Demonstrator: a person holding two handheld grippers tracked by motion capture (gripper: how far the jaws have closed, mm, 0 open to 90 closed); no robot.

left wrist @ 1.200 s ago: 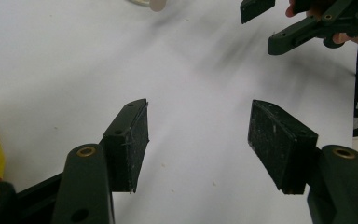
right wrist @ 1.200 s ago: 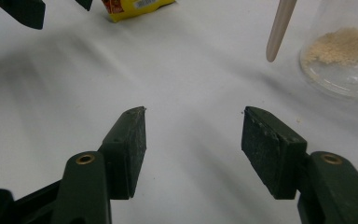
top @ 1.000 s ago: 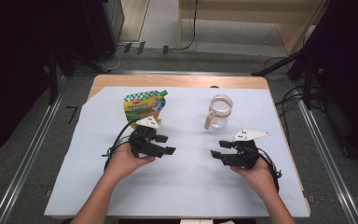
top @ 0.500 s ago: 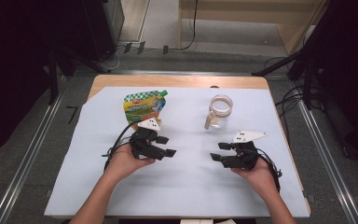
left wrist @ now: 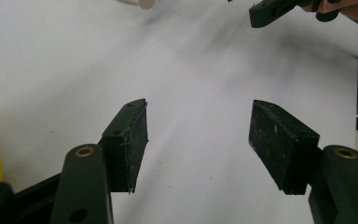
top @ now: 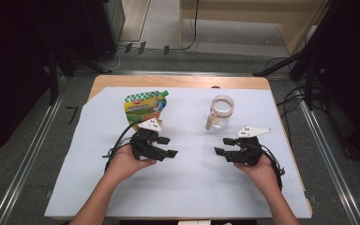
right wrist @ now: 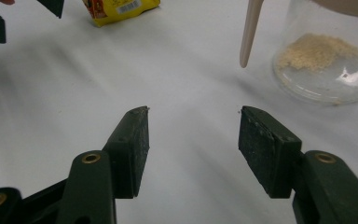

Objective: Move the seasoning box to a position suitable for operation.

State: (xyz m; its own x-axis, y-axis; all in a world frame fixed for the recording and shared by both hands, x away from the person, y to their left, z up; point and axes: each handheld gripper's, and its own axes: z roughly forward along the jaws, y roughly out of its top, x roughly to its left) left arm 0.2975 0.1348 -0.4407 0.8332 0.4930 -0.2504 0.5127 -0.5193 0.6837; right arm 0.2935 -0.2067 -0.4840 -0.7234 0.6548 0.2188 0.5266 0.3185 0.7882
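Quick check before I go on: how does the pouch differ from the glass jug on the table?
The pouch is opaque, printed green and yellow, and lies flat; the glass jug is clear and stands upright with its mouth open. The pouch has a green cap at one corner; the jug has a pale handle and a little tan powder in its bottom. The pouch lies beyond the left gripper, the jug beyond the right gripper. Both rest untouched on the white sheet.

Glossy foil pouch (top: 145,105); clear glass jug (top: 220,112).

A white-covered wooden tabletop (top: 187,80) stands on grey carpeted floor (top: 23,140), flanked by metal rails (top: 319,140), with dark equipment (top: 37,37), cables and pale wooden furniture (top: 243,14) behind.
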